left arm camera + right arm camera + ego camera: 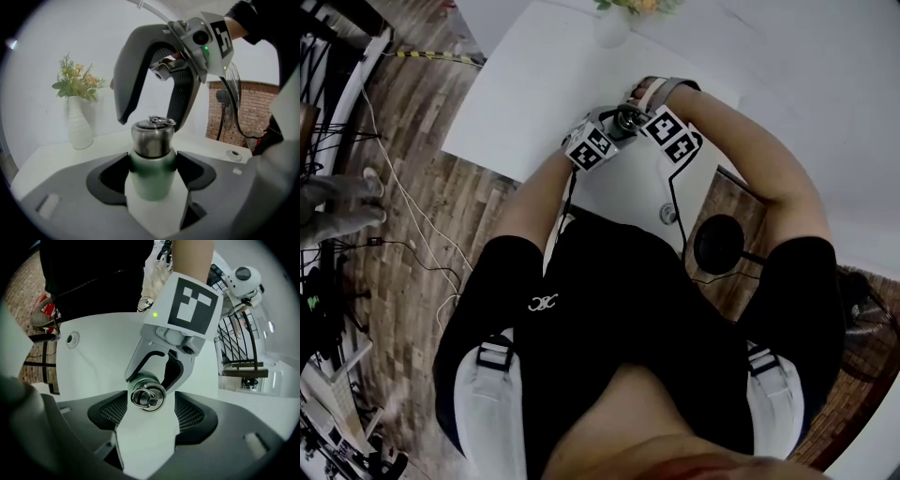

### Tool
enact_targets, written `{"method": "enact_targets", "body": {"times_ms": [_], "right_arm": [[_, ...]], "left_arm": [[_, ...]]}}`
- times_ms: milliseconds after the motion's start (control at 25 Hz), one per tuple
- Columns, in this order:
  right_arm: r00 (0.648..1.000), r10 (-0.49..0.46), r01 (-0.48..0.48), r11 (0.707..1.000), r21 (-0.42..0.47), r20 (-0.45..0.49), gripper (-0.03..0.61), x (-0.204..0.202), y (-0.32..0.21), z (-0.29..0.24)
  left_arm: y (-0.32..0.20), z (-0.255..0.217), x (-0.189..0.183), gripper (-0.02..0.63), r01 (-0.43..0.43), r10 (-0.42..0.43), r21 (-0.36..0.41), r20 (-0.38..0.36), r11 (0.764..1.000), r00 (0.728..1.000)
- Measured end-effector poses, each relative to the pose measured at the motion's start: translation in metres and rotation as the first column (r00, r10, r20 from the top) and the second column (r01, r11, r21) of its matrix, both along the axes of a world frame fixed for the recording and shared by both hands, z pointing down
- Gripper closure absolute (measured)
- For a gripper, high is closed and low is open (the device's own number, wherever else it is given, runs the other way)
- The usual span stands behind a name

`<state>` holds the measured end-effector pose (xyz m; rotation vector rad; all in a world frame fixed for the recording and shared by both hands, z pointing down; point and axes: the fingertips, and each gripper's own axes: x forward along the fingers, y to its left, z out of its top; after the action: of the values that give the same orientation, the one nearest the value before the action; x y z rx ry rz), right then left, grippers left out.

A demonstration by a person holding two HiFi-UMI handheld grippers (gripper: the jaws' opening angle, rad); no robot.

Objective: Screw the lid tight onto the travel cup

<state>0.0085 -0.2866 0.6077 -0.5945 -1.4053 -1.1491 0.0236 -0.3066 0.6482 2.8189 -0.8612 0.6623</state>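
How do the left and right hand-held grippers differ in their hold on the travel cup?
The left hand-held gripper is shut on the green body of the travel cup; the right hand-held gripper is open, its pads either side of the steel lid without pressing it. The left one comes from the side, nearly level; the right one points steeply down from above. Both work on the same cup.

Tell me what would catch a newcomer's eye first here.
The green travel cup, steel lid on top, sits clamped upright in the left gripper. The right gripper hangs open over the lid, pointing down. A white vase of flowers stands on the table behind, left.
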Motion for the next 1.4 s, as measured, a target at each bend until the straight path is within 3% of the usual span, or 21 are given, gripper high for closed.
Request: {"method": "enact_targets", "body": {"times_ms": [240, 360, 400, 520, 640, 760, 920, 1080, 1200, 1320, 1400], "right_arm": [[0.985, -0.165, 0.165, 0.986, -0.003, -0.052, 0.291, 0.002, 0.008, 0.009], [0.984, -0.165, 0.163, 0.986, -0.034, -0.065, 0.304, 0.001, 0.005, 0.013], [0.987, -0.149, 0.146, 0.988, -0.050, -0.066, 0.333, 0.000, 0.004, 0.012], [0.994, -0.086, 0.079, 0.993, -0.091, -0.071, 0.333, -0.001, 0.004, 0.012], [0.998, 0.056, -0.061, 0.987, -0.150, -0.038, 0.333, -0.004, 0.004, 0.014], [0.961, 0.276, -0.265, 0.928, -0.261, 0.006, 0.333, -0.008, 0.004, 0.013], [0.839, 0.533, -0.448, 0.791, -0.417, 0.109, 0.333, -0.019, 0.002, 0.005], [0.663, 0.717, -0.537, 0.655, -0.531, 0.215, 0.333, -0.025, -0.005, 0.001], [0.499, 0.816, -0.559, 0.560, -0.612, 0.291, 0.333, -0.025, -0.010, 0.000], [0.291, 0.889, -0.544, 0.459, -0.702, 0.354, 0.332, -0.026, -0.016, -0.004], [0.166, 0.904, -0.523, 0.420, -0.742, 0.394, 0.331, -0.029, -0.020, -0.014]], "left_arm": [[0.002, -0.003, 0.002, 0.239, -0.005, 0.005, 0.008, -0.002, 1.000, 1.000], [0.001, -0.004, 0.002, 0.239, -0.004, 0.004, 0.005, -0.003, 1.000, 1.000], [0.000, -0.005, 0.002, 0.239, -0.003, 0.003, 0.006, -0.004, 1.000, 1.000], [0.001, -0.006, 0.002, 0.239, -0.005, 0.005, 0.008, -0.006, 1.000, 1.000], [0.002, -0.005, 0.001, 0.239, -0.002, 0.002, 0.009, -0.006, 1.000, 1.000], [0.002, -0.004, -0.001, 0.239, 0.003, -0.003, 0.010, -0.008, 1.000, 1.000], [0.002, -0.003, -0.003, 0.238, 0.008, -0.008, 0.010, -0.005, 1.000, 1.000], [0.000, -0.002, -0.004, 0.238, 0.016, -0.016, 0.016, -0.006, 1.000, 1.000], [-0.002, 0.003, -0.001, 0.238, 0.021, -0.021, 0.019, -0.005, 1.000, 1.000], [-0.002, 0.002, -0.003, 0.238, 0.031, -0.031, 0.020, -0.005, 0.999, 1.000], [-0.002, 0.000, -0.004, 0.238, 0.036, -0.036, 0.019, -0.008, 0.999, 0.999]]}}
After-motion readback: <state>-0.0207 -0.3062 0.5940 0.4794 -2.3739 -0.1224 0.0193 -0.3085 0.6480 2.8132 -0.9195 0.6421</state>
